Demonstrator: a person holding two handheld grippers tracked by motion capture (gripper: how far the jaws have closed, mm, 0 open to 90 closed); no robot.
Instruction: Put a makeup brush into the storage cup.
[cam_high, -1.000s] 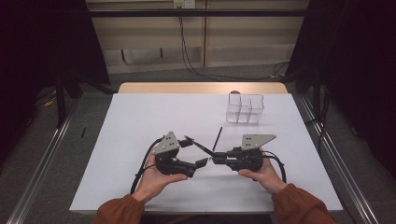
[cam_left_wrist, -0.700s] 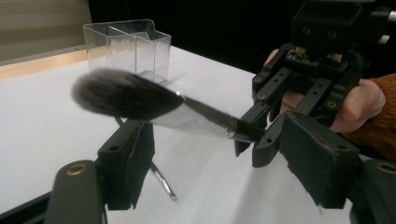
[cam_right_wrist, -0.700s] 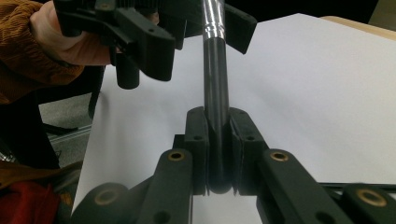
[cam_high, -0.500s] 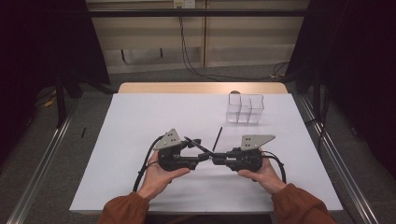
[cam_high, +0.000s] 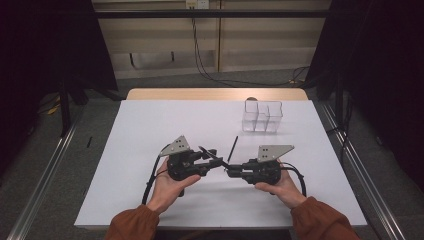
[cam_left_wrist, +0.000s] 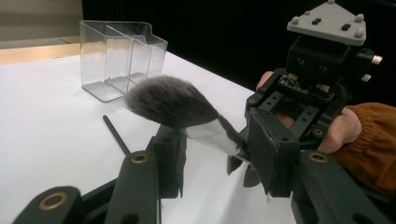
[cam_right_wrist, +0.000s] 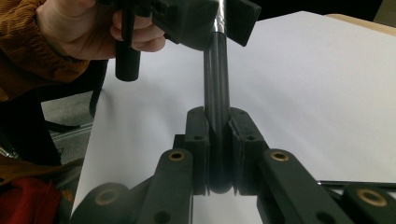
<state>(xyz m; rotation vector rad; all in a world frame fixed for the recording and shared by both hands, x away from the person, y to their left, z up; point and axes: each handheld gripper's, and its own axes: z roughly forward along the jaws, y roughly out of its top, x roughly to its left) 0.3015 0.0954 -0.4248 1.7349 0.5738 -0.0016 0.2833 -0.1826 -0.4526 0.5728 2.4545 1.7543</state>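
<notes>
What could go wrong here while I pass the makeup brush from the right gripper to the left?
The right gripper clamps the makeup brush at the very end of its handle, so it could lever out. The left gripper has just been closing around the silver ferrule, which may be slick. The bristles may get crushed. Swinging could hit the clear organiser.

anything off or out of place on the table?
Nothing spilled or damaged. One thin black stick lies loose on the white table, apart from the clear organizer, which stands upright. The makeup brush hangs in the air, handle clamped in the right tool; the left tool has just been closing on its ferrule.
</notes>
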